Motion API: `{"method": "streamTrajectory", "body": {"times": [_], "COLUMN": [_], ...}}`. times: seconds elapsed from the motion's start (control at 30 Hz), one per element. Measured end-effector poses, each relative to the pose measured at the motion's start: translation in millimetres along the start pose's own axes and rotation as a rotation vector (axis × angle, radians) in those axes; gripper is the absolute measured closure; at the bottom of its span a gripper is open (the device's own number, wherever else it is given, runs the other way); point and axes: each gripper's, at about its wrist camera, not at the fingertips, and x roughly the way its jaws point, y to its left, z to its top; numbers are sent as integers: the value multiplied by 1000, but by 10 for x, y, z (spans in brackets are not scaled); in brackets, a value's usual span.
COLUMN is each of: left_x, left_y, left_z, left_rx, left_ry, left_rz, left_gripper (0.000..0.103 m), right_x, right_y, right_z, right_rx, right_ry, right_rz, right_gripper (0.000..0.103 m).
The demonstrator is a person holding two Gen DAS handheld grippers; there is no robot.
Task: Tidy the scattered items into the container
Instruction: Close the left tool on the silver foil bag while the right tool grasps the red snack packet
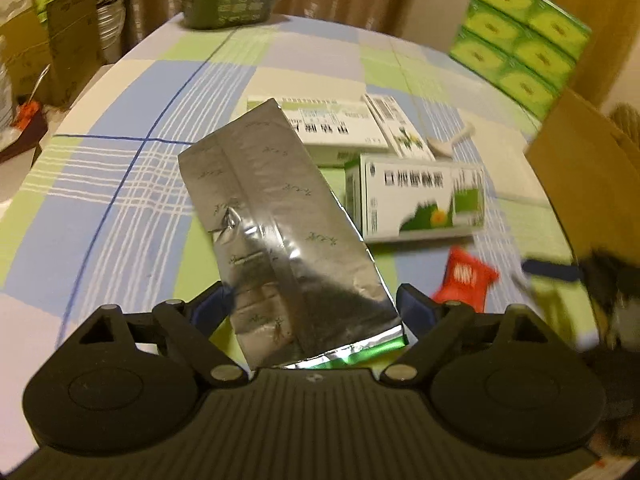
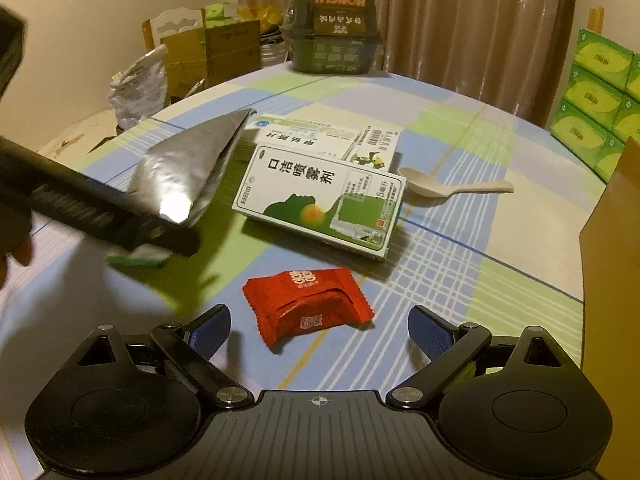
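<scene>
Left gripper [image 1: 316, 312] is clamping foil pouch [image 1: 276, 232] aloft for binning, right gripper [image 2: 318, 330] hovering apart, framing red candy [image 2: 308, 304] lower centre.

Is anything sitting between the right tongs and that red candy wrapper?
Nothing visible. The red candy wrapper lies flat on the tablecloth just ahead of the open right tongs, with only bare cloth between. The medicine box lies beyond it.
</scene>
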Motion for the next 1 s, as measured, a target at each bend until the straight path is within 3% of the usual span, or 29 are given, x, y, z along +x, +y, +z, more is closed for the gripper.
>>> {"method": "streamTrajectory", "body": {"times": [0.17,0.27,0.5,0.67,0.8,0.93,1.0], "left_x": [-232,-330,-424,-322,-254,-150,-109], "left_y": [141,220,385,366,355,358,345], "left_z": [-207,-302,-246,-117,-30,52,64], "left_rx": [134,179,80,48,31,28,45], "left_ry": [63,92,37,25,22,48,66], "left_rz": [-29,-9,39,70,91,98,95], "left_gripper": [16,16,10,9,9,11,18], "right_x": [44,102,238,260,210,147,96], "right_y": [35,37,-13,-42,-28,12,34], "right_z": [53,82,115,120,137,108,73], "right_rx": [-20,-31,-26,5,21,41,55], "right_ry": [-3,4,32,37,31,32,30], "right_rz": [17,28,44,67,61,68,74], "right_gripper": [10,10,11,26,55,57,57]}}
